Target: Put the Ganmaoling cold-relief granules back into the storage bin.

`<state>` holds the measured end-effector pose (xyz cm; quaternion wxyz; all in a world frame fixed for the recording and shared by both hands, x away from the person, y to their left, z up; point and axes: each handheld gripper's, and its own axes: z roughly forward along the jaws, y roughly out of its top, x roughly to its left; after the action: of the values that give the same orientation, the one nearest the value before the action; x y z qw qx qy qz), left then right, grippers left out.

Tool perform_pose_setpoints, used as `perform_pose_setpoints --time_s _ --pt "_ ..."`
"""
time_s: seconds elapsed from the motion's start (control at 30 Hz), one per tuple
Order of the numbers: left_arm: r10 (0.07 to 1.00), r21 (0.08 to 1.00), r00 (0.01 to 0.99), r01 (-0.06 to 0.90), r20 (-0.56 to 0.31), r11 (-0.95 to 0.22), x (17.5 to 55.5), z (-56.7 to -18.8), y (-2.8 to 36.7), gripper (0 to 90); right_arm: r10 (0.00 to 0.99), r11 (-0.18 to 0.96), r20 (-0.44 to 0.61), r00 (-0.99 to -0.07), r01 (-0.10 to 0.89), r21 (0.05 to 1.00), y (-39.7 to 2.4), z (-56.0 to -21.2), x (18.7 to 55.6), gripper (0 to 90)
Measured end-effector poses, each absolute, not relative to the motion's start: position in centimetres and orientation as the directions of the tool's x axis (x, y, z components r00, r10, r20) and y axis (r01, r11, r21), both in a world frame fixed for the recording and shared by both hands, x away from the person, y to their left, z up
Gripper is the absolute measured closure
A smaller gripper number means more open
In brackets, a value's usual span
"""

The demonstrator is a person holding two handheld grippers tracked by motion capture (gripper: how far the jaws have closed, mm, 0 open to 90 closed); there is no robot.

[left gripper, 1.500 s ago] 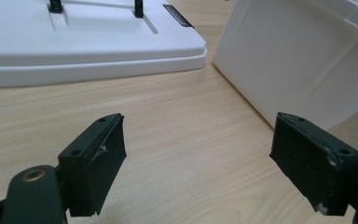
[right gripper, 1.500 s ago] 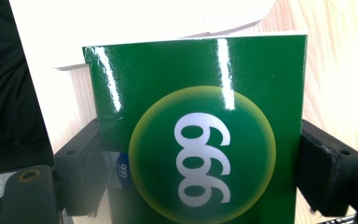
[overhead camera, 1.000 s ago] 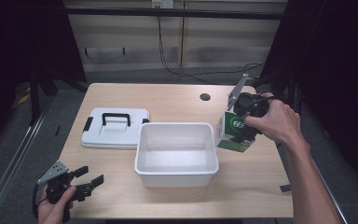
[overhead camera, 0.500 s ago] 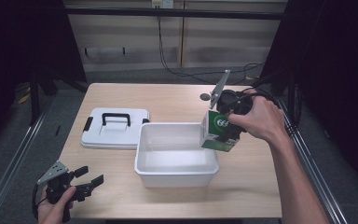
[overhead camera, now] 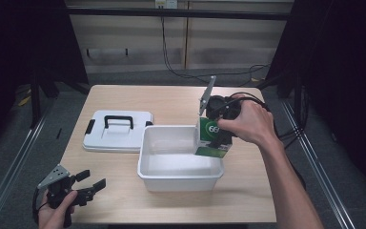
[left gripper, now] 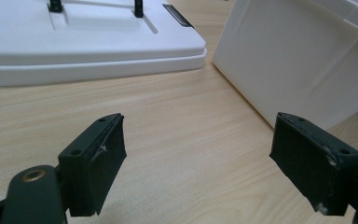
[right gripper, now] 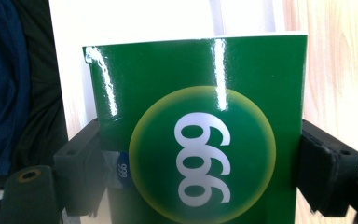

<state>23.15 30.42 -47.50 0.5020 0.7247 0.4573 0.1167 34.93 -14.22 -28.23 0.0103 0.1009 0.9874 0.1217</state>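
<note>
Right gripper (overhead camera: 213,137) shifted left, green box (overhead camera: 211,140) probably over bin (overhead camera: 178,179) rim

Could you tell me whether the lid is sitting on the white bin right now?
No, the lid lies flat on the table to the left of the open white bin.

1. Left gripper (overhead camera: 86,185): black body, two black block-shaped jaws with recessed screw holes; brass-coloured bushing at the pivot arm; grey three-cornered plate on top.
2. Right gripper (overhead camera: 215,136): same black construction; grey three-cornered plate; black cable trailing in loops.
3. Forearms: bare, no sleeves visible.
</note>
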Motion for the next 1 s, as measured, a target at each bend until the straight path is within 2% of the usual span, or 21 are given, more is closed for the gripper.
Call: perform_pose_setpoints --time_s 0.4,1.0 --pt "0.777 0.835 0.559 0.544 -0.289 -0.08 23.1 -47.5 30.5 17.4 0.169 0.966 0.027 -0.985 0.171 0.193 -12.2 -30.4 35.7 15.5" --pt "0.778 0.835 0.555 0.546 -0.294 -0.074 23.1 -47.5 30.5 17.3 0.161 0.97 0.063 -0.985 0.169 0.172 -11.9 -34.2 36.3 15.4"
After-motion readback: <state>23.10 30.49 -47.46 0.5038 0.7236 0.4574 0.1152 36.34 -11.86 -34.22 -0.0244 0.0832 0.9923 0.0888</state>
